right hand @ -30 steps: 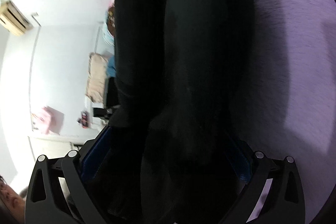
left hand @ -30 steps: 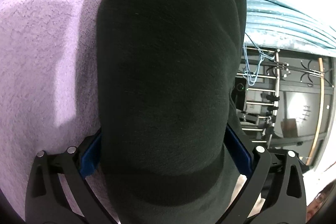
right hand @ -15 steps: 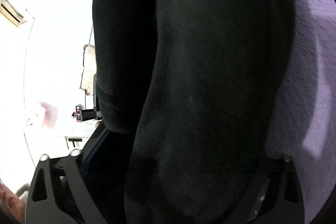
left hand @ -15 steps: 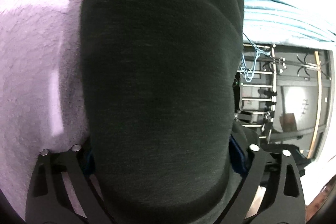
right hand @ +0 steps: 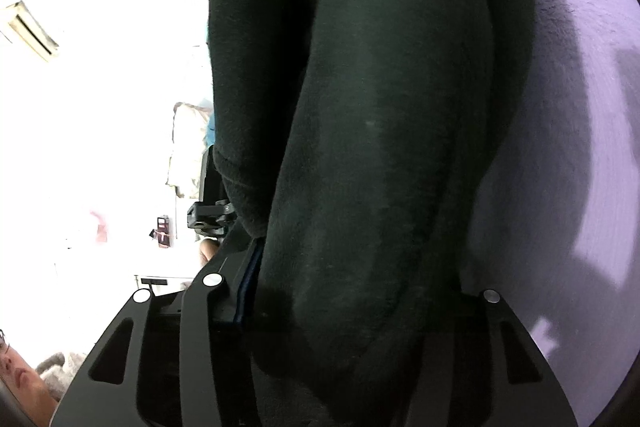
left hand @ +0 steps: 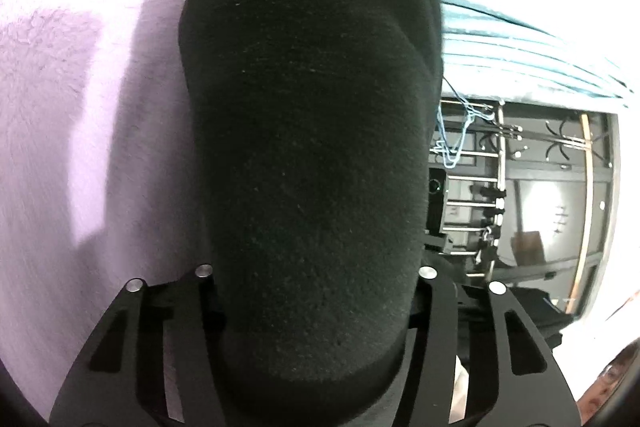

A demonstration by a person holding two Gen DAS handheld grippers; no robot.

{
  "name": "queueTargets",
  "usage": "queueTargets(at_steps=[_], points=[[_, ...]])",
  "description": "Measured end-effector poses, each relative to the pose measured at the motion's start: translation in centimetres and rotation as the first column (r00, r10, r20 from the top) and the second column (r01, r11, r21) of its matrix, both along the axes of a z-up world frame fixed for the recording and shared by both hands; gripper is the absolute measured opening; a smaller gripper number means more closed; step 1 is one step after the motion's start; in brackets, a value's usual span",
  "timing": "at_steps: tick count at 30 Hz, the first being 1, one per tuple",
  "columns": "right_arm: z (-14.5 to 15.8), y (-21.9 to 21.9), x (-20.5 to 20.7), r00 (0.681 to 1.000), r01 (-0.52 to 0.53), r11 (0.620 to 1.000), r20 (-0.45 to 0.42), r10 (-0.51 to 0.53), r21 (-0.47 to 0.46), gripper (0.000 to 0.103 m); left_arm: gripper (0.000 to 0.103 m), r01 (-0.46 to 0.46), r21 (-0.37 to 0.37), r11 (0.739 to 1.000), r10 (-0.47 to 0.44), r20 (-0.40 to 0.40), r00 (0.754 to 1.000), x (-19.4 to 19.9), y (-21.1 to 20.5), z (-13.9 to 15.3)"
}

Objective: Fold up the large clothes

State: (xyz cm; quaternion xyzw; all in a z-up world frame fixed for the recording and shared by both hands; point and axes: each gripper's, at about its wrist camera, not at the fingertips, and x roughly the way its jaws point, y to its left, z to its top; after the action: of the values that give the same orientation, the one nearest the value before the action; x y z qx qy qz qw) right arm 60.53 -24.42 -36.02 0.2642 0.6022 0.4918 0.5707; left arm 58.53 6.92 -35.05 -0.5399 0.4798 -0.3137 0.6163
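Note:
A large black fleece garment (left hand: 312, 155) fills the middle of the left wrist view and hangs from my left gripper (left hand: 314, 291), which is shut on a thick fold of it. The fingertips are hidden under the cloth. In the right wrist view the same black garment (right hand: 384, 147) hangs in two thick folds from my right gripper (right hand: 352, 307), which is shut on it. A lilac fleece blanket (left hand: 80, 147) lies behind the garment; it also shows in the right wrist view (right hand: 580, 167).
A teal curtain (left hand: 520, 59) and a metal rack (left hand: 480, 187) with a blue hanger stand at the right of the left wrist view. A white wall (right hand: 100, 107) and hanging clothes show left of the garment. A person's face (right hand: 16, 371) is at the lower left.
Both grippers have shifted with the garment held up. The cloth swung nearer to both cameras half a second ago and now hangs slightly further off. Both grips are unchanged.

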Motion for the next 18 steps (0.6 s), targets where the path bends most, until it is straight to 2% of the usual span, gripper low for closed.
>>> queueTargets(at_steps=[3,8,12,18], points=[[1.8,-0.7,-2.0,1.000,0.014,1.000,0.021,-0.015,0.020,0.046,0.049,0.020,-0.005,1.000,-0.020,0.023,1.000,-0.9,-0.7,1.9],[4.9,-1.4,-6.7,0.999,0.004,1.000,0.046,-0.005,0.026,0.046,0.049,0.032,-0.016,0.999,-0.031,0.031,0.999,-4.5,-1.8,4.6],[6.7,-0.4,-11.1,0.998,-0.019,1.000,0.060,0.017,0.023,0.046,0.049,0.028,-0.025,0.999,-0.027,0.034,0.999,-9.4,-1.3,6.6],[8.7,3.4,-17.1,0.996,-0.066,0.998,0.069,0.065,0.011,0.047,0.049,-0.008,-0.019,1.000,0.008,0.011,1.000,-16.4,1.0,8.5]])
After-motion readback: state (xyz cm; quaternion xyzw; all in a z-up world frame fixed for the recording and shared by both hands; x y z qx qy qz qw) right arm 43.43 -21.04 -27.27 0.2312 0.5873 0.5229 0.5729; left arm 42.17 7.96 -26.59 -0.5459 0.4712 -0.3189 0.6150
